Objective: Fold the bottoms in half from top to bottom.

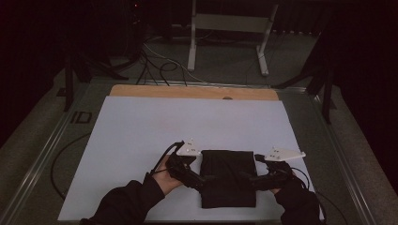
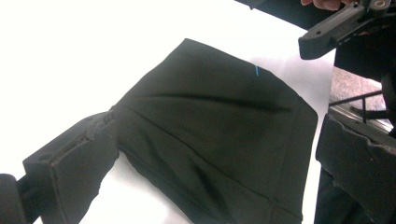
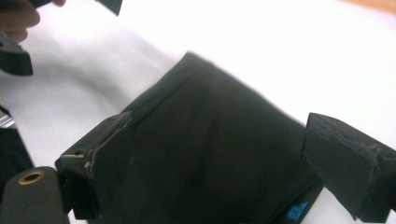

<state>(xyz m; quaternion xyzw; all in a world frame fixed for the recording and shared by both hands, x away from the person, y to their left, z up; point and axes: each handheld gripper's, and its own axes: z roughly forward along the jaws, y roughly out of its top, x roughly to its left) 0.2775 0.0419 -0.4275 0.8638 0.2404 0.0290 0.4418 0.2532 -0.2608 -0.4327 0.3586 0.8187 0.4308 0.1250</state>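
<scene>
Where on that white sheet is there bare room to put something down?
The white sheet is bare from the wooden strip at the far edge down to the folded black cloth, and along its left side. It is crowded near the front, where the left gripper and right gripper flank the cloth.

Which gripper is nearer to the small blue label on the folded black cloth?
Right. The blue label lies just beside the right gripper, which hangs open over the black cloth. The left gripper is at the opposite edge.

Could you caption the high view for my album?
Two open hand-held grippers, left and right, over a folded black cloth.
</scene>
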